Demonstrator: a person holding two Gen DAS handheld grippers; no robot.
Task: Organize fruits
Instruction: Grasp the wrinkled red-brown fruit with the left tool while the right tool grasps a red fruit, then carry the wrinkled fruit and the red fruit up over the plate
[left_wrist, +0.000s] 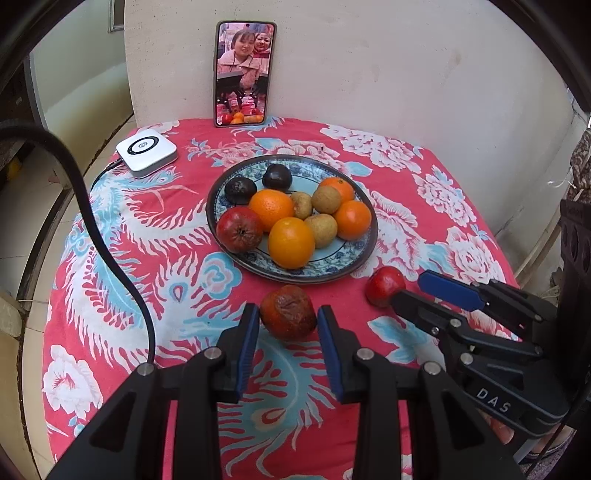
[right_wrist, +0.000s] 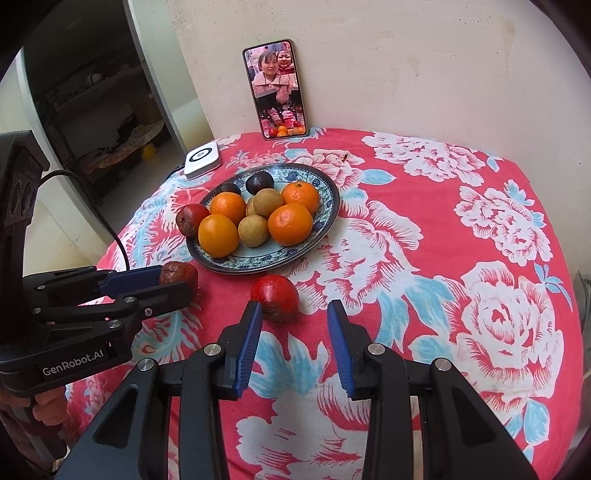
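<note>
The right gripper (left_wrist: 417, 291) covers one side of the red apple (left_wrist: 384, 285) (left view). The wrinkled apple (right_wrist: 179, 274) sits half behind the left gripper (right_wrist: 173, 282).

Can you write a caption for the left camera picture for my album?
Left gripper straddles a wrinkled red fruit in front of a full fruit plate.

A glossy glazed ceramic plate (left_wrist: 364, 254) sits on matt printed cloth (left_wrist: 122, 236), beside a wrinkled, leathery red fruit (left_wrist: 289, 312).
</note>
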